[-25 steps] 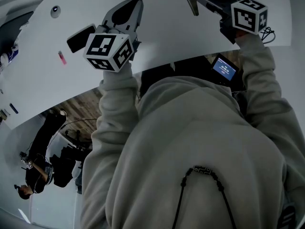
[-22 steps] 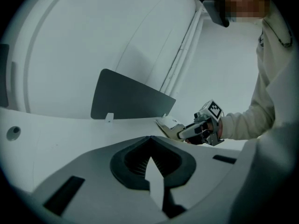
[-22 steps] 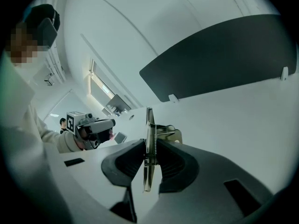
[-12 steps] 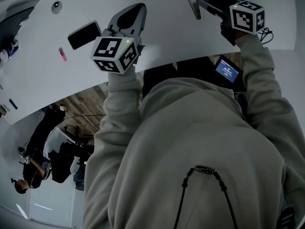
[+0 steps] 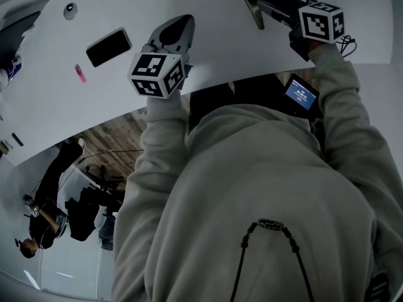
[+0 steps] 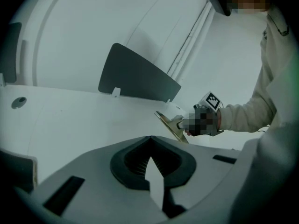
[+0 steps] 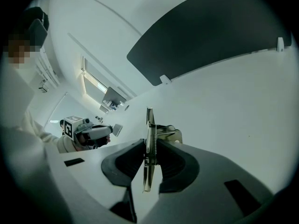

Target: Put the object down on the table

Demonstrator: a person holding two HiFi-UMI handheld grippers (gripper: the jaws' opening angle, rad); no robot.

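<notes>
Office-like room: white table (image 5: 208, 5), dark partition screen (image 6: 135, 73), wooden floor (image 5: 119, 134)

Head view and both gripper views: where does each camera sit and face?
Head view: on the person's head, facing steeply down at the white table; sleeves, left gripper and right gripper show.
Left gripper view: rides the left gripper, looking along its shut, empty jaws across the table.
Right gripper view: rides the right gripper, looking along jaws clamped on a flat metal piece.
Shared: each gripper view shows the other gripper.
</notes>
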